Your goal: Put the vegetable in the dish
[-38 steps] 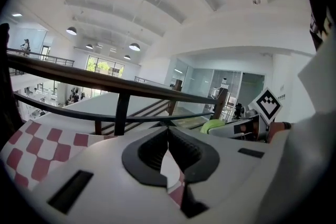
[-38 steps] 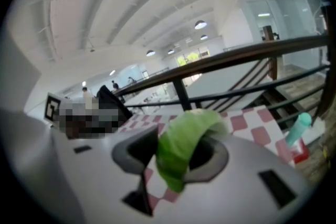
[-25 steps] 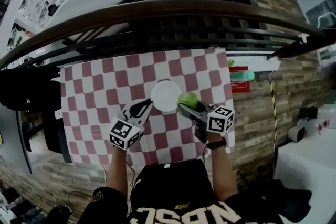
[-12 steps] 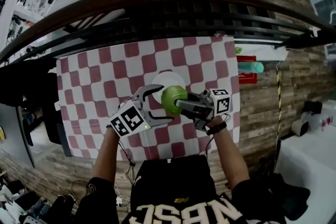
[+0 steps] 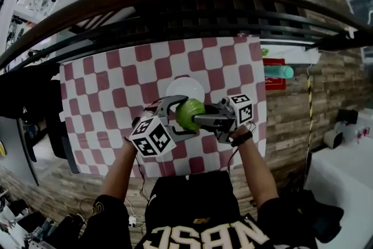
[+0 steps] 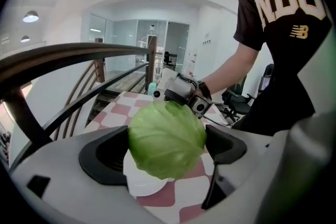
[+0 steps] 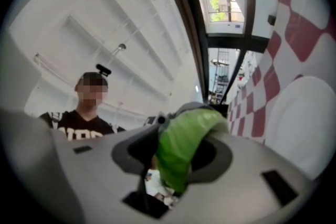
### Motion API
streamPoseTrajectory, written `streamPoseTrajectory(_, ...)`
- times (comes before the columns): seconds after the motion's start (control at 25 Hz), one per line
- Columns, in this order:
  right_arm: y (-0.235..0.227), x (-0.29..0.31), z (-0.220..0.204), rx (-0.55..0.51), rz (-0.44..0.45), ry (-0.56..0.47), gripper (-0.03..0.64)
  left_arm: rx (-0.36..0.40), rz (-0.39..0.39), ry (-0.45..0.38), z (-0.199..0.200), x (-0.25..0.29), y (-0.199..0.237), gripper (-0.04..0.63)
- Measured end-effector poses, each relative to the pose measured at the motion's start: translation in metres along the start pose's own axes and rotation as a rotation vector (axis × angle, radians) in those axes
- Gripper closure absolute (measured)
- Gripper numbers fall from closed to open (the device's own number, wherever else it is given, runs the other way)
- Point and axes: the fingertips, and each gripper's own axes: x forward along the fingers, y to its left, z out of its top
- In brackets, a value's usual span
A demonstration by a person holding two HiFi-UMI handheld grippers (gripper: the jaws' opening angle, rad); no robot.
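cabbage (image 5: 189, 114): aloft, over the near rim of the white dish (image 5: 182, 88) on the checked cloth (image 5: 116, 79) | your right gripper (image 5: 203, 120): jaws clamped on it | your left gripper (image 6: 168, 147): jaws opening wide, cabbage between them

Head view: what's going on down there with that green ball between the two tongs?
A person is working two hand-held tongs over a checkered tablecloth. The right tongs are clamped on a green cabbage, holding it in the air at the near edge of the white dish. The left tongs are opening, with the cabbage between their jaws but apparently not gripped by them. The cabbage is not yet in the dish.
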Motion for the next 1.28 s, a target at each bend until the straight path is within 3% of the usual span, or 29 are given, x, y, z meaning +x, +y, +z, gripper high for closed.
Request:
streamPoseTrajectory(0.16, -0.020, -0.007, -0.020, -0.026, -0.149, 0.175, 0.433, -0.024, -0.002, 0.067, -0.019, 0.013, -0.001, 0.118)
streamPoseTrajectory(0.36, -0.044, -0.046, -0.033, -0.178, -0.408, 0.363, 0.377, -0.048, 0.028, 0.108, -0.037, 0.020, 0.005, 0.120)
streamPoseTrajectory(0.48, -0.051, -0.075, -0.022, -0.261, -0.545, 0.318, 0.377, -0.083, 0.077, 0.144, -0.053, 0.024, 0.016, 0.124)
streamPoseTrajectory(0.68, -0.045, -0.092, -0.003, -0.346, -0.675, 0.157, 0.379, -0.114, 0.191, 0.244, -0.079, 0.038, 0.037, 0.126)
streamPoseTrajectory(0.88, -0.058, -0.119, 0.006, -0.604, -1.013, 0.185, 0.389, -0.127, 0.276, 0.318, -0.094, 0.053, 0.054, 0.129)
streamPoseTrajectory(0.96, -0.059, -0.120, 0.004, -0.638, -1.055, 0.201, 0.402, -0.147, 0.296, 0.330, -0.098, 0.058, 0.060, 0.129)
streamPoseTrajectory(1.08, -0.059, -0.117, 0.004, -0.630, -1.049, 0.183, 0.402, -0.167, 0.316, 0.344, -0.103, 0.063, 0.066, 0.130)
streamPoseTrajectory(1.28, -0.057, -0.121, 0.014, -0.638, -1.060, 0.145, 0.402, -0.194, 0.295, 0.343, -0.109, 0.068, 0.069, 0.130)
